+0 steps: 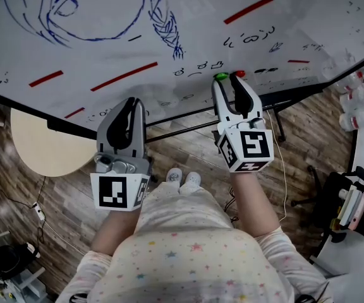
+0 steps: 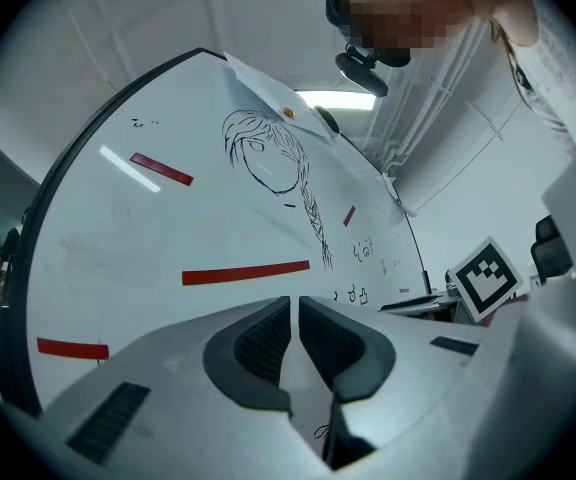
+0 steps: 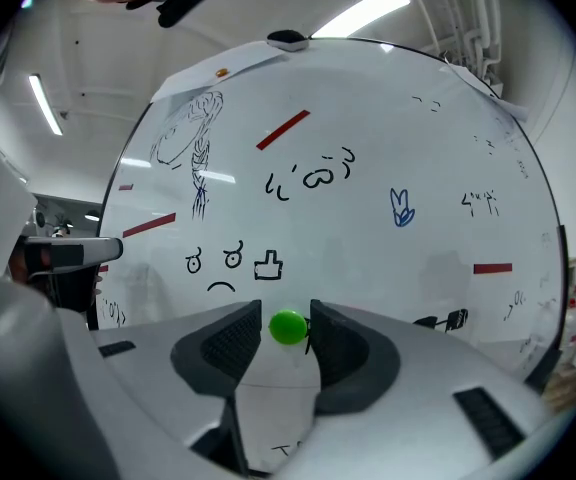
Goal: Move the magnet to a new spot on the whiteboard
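Note:
A small green magnet [image 3: 288,327] sticks to the whiteboard [image 3: 368,148] near its lower edge. It sits between the jaws of my right gripper [image 3: 286,313], which stands open, and it lies closer to the right jaw. In the head view the green magnet [image 1: 220,76] and a red magnet [image 1: 239,74] show at the tips of the right gripper [image 1: 228,81]. My left gripper [image 1: 131,103] hangs lower, off the whiteboard [image 1: 169,17], shut with nothing in it. In its own view the left gripper [image 2: 295,303] points at the whiteboard [image 2: 118,228].
The board carries red strips [image 1: 124,76], a blue drawing of a braided head [image 1: 163,17] and small black doodles [image 3: 230,263]. Below it run the black stand bars [image 1: 188,128]. A round beige table [image 1: 43,147] is at the left, bottles [image 1: 356,100] and a black chair [image 1: 352,207] at the right.

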`<state>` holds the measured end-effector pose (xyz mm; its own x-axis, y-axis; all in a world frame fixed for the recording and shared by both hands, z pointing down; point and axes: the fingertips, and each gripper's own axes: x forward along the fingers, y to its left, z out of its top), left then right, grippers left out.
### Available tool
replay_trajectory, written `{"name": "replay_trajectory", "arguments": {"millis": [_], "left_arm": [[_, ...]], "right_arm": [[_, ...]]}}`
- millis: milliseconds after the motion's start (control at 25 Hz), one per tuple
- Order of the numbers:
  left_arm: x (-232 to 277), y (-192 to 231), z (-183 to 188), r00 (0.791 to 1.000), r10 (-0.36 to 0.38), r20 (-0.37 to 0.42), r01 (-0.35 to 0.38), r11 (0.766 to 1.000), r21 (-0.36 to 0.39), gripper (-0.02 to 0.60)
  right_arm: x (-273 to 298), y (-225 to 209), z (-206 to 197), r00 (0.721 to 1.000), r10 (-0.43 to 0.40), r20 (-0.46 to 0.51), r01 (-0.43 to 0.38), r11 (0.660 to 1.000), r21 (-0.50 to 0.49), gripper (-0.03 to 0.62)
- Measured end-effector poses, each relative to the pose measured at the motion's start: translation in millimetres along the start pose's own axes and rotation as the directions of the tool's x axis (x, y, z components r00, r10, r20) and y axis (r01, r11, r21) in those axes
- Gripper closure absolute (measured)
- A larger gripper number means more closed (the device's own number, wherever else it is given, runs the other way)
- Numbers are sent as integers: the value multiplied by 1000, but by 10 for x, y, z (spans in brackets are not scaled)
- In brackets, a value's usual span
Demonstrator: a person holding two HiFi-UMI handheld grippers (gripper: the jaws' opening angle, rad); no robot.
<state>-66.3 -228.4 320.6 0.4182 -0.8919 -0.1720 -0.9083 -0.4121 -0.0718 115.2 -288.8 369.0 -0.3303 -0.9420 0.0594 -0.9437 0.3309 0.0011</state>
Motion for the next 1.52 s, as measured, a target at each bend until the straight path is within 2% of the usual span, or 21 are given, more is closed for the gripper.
{"name": "replay_trajectory", "arguments": {"millis": [280,880,1520], "left_arm": [[-30,-18,39,1000,-3,11,3,1000,-3,548],[-74,-59,196,999,-13,52,13,1000,3,548],[-100,-132,378,994,-44,99,44,999,4,548]], "right_arm": [[-70,19,80,1000,3,15,-3,1000,-6,454],[-281,39,290,998,-17,58,19,1000,-20,576],[-585,28,561,991,-61,116,68,996,-57,592]]}}
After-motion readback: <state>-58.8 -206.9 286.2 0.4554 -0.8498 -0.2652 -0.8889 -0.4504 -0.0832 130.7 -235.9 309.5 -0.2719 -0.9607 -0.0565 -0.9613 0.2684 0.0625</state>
